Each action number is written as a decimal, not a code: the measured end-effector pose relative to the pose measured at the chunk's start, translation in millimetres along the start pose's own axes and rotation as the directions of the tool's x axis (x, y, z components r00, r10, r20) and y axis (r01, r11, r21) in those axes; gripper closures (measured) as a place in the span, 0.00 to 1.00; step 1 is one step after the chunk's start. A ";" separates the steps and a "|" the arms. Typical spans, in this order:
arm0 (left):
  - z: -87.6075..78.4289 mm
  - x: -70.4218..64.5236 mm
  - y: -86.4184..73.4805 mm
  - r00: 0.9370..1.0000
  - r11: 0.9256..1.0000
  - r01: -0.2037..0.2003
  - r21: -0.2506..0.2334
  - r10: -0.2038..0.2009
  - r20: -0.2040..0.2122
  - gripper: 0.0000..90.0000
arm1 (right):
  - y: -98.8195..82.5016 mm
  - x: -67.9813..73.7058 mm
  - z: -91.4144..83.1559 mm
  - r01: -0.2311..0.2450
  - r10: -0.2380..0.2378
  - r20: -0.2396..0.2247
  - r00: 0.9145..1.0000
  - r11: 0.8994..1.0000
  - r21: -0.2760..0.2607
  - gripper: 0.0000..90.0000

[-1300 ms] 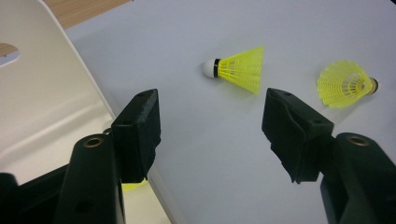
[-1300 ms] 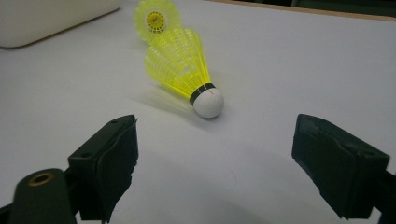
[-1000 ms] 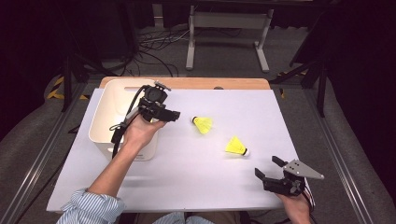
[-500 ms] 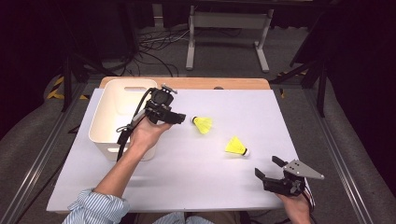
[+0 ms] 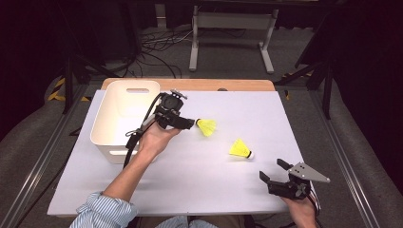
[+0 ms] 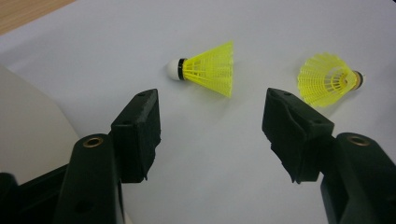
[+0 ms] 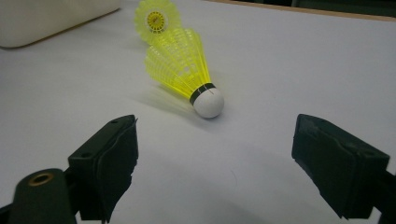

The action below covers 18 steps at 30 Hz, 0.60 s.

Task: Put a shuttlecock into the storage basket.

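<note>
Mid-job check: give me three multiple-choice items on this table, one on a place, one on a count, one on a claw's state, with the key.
1. Where is the white bin?
A. on the table's left part
B. on the right edge
C. on the floor

2. How many yellow shuttlecocks lie on the table?
A. one
B. two
C. four

3. The left claw is:
A. shut on a shuttlecock
B. open, holding nothing
C. inside the bin

Key: 1 A, the high view shows it left of the hand; 2 B, near shuttlecock and far shuttlecock; 3 B, bare table between the jaws.

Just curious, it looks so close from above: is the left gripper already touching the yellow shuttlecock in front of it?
Apart. In the left gripper view, the left gripper stands open, with bare table between its jaws and the shuttlecock.
</note>
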<state>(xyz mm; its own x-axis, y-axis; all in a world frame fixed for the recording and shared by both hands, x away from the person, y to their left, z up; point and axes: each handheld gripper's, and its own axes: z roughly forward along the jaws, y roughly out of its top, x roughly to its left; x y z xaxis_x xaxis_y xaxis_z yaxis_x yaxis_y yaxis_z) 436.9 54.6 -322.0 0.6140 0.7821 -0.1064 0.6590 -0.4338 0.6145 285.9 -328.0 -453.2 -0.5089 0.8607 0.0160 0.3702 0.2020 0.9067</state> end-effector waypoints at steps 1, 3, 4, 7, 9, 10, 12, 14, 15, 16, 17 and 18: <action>1.2 -0.6 0.1 1.000 1.000 0.001 0.000 -0.001 0.003 0.42 | 0.0 0.0 0.0 0.000 0.000 -0.001 1.000 1.000 0.000 0.16; 2.9 -1.2 0.2 1.000 1.000 -0.001 0.001 0.001 0.004 0.42 | 0.1 0.1 0.0 0.002 -0.002 -0.001 1.000 1.000 0.000 0.16; 4.4 -2.2 0.2 1.000 1.000 0.001 0.002 -0.001 0.005 0.42 | 0.1 0.1 0.1 0.002 -0.002 -0.001 1.000 1.000 0.001 0.16; 8.3 -4.8 0.4 1.000 1.000 -0.004 0.004 0.004 0.011 0.42 | 0.0 0.1 0.0 0.003 -0.003 -0.002 1.000 1.000 0.000 0.16; 10.9 -5.9 0.7 1.000 1.000 -0.002 0.005 0.002 0.018 0.42 | -0.1 -0.1 0.0 0.001 -0.001 -0.002 1.000 1.000 0.000 0.16; 11.6 -6.2 0.7 1.000 1.000 -0.001 0.005 0.001 0.018 0.42 | 0.0 -0.2 0.0 0.001 -0.001 -0.002 1.000 1.000 0.000 0.16; 13.8 -7.0 0.9 1.000 1.000 0.000 0.003 0.000 0.022 0.42 | 0.0 -0.1 -0.1 0.001 -0.001 -0.002 1.000 1.000 0.000 0.16; 15.6 -8.0 0.9 1.000 1.000 0.001 0.002 -0.001 0.021 0.42 | 0.0 0.0 0.0 0.002 -0.002 -0.001 1.000 1.000 0.000 0.16; 16.4 -8.3 1.0 1.000 1.000 0.000 0.004 0.000 0.023 0.42 | 0.0 0.0 0.1 0.002 -0.002 -0.002 1.000 1.000 0.000 0.16; 17.3 -8.7 0.9 1.000 1.000 -0.001 0.003 0.001 0.021 0.42 | 0.0 0.0 0.1 0.001 -0.001 -0.001 1.000 1.000 0.001 0.16; 18.2 -9.2 0.9 1.000 1.000 0.001 0.004 -0.001 0.023 0.42 | 0.0 0.1 0.1 0.002 -0.002 -0.002 1.000 1.000 0.001 0.16; 19.6 -9.6 1.0 1.000 1.000 -0.002 0.007 0.001 0.025 0.42 | 0.0 0.1 0.1 0.002 -0.002 -0.002 1.000 1.000 0.001 0.16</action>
<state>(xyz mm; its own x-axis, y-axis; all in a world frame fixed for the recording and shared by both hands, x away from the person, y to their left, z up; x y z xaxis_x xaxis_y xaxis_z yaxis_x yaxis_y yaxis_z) 440.1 38.0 -335.6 0.6254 0.7703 -0.1246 0.6609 -0.4380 0.6093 285.9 -327.9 -453.3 -0.5110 0.8594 0.0145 0.3697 0.2045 0.9064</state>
